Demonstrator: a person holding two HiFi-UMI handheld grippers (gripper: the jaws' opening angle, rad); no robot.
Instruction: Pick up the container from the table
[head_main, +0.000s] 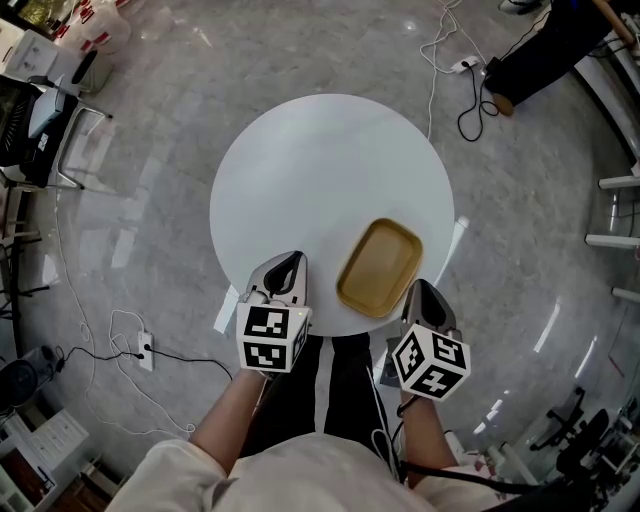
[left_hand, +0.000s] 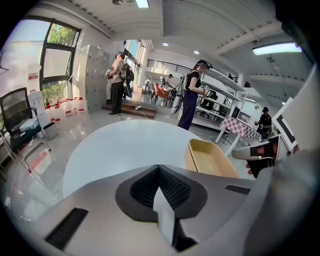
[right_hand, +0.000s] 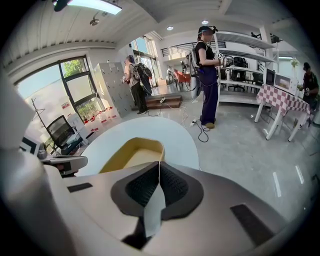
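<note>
The left gripper (left_hand: 159, 168) is clenched, its two grey jaws with ribbed black pads meeting tip to tip with nothing between them. The right gripper (right_hand: 159, 164) is clenched the same way and grasps nothing. In the head view both point toward 12 o'clock, away from the person, each carrying its cube of black-and-white square markers.

The left gripper's tips hang over the near rim of the round white desk (head_main: 320, 170), at about 6 o'clock on its top. The right gripper's tips sit at about 5 o'clock, at the desk's edge.

Between them, nearer the right gripper, lies the shallow, round-cornered, tan rectangular container (head_main: 380, 267). It rests flat in the 5 o'clock part of the desk, its long axis running from 7 toward 1 o'clock and its near end close to the rim. It is clear of the left gripper, which sees it at 2 o'clock. The right gripper's tips are just beside its near right corner, and whether they touch it cannot be told.

Around the desk spreads a polished grey stone floor (head_main: 520, 200). A black office chair (head_main: 35, 125) stands at 10 o'clock and a white power strip (head_main: 146, 350) with cables lies at 8 o'clock. In the right gripper view a person in dark clothes (right_hand: 207, 75) stands beyond the desk, near a checked table (right_hand: 282, 100).
</note>
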